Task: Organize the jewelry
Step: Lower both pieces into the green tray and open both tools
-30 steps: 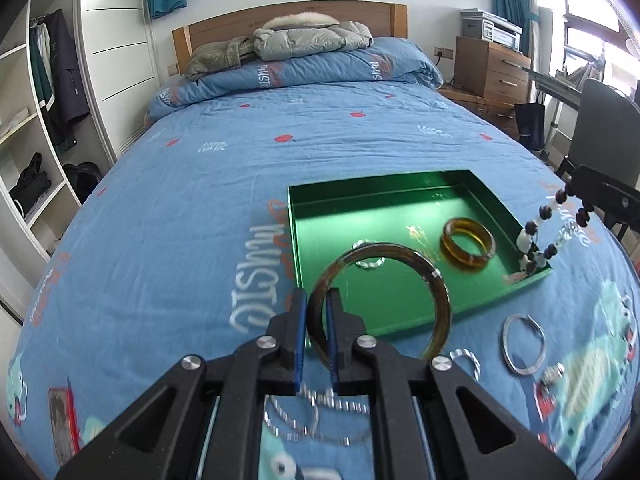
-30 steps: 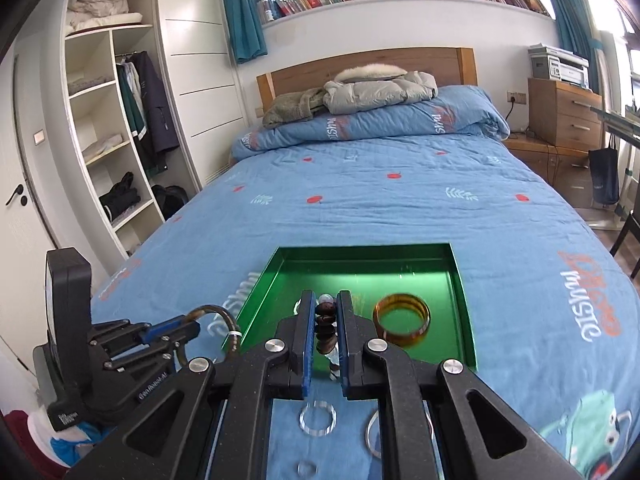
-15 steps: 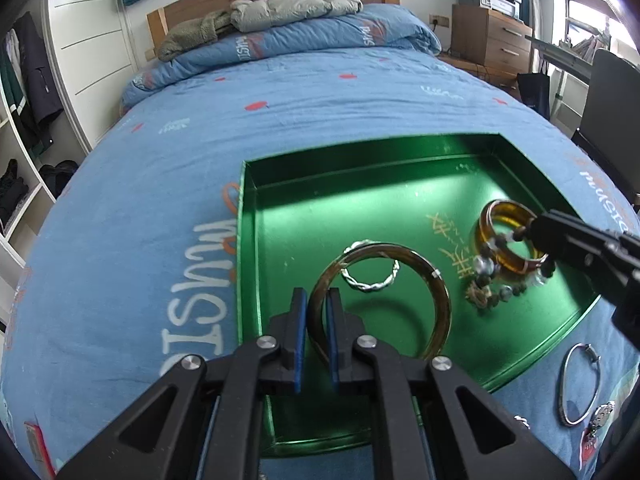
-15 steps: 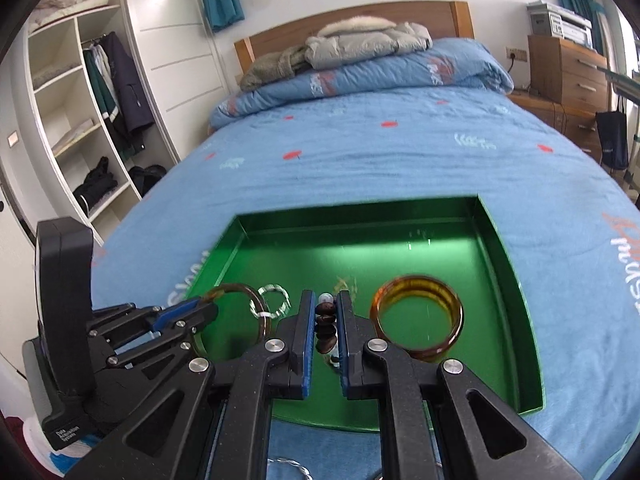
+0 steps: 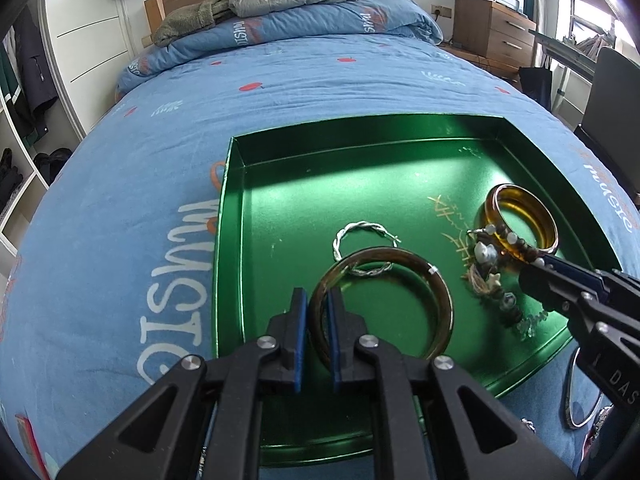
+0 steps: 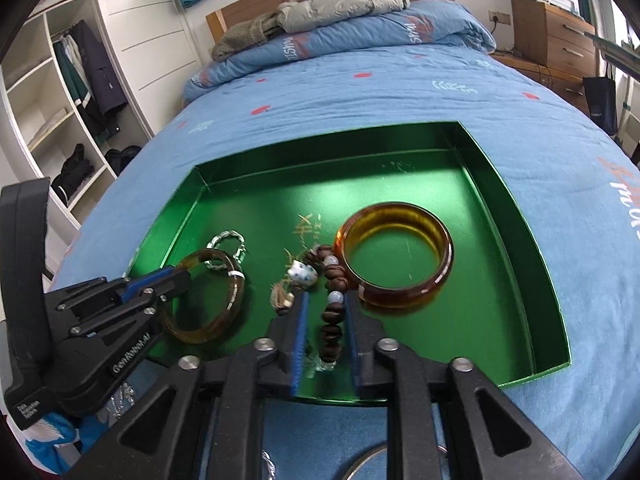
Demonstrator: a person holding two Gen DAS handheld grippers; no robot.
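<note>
A green tray [image 5: 280, 208] [image 6: 500, 248] lies on the blue bed. My left gripper [image 5: 318, 316] [image 6: 180, 276] is shut on a thin brown bangle [image 5: 400, 264] [image 6: 224, 312] and holds it low over the tray's near left part, above a twisted silver ring [image 5: 360, 232] [image 6: 228, 240]. My right gripper [image 6: 324, 320] [image 5: 532, 268] has opened; the beaded bracelet [image 6: 332, 300] [image 5: 492, 280] lies on the tray floor between its fingers. A thick amber bangle [image 6: 396, 256] [image 5: 520, 220] lies in the tray beside the beads.
Silver rings [image 5: 580, 396] and small jewelry lie on the blue bedspread [image 5: 120, 200] in front of the tray. Pillows and a jacket [image 6: 340, 4] are at the bed head. Wardrobe shelves [image 6: 52, 120] stand left, a wooden dresser [image 6: 560, 36] right.
Both grippers moved forward and down over the tray. The right gripper opened and let the beaded bracelet down onto the tray. The left gripper lowered the brown bangle, still gripped.
</note>
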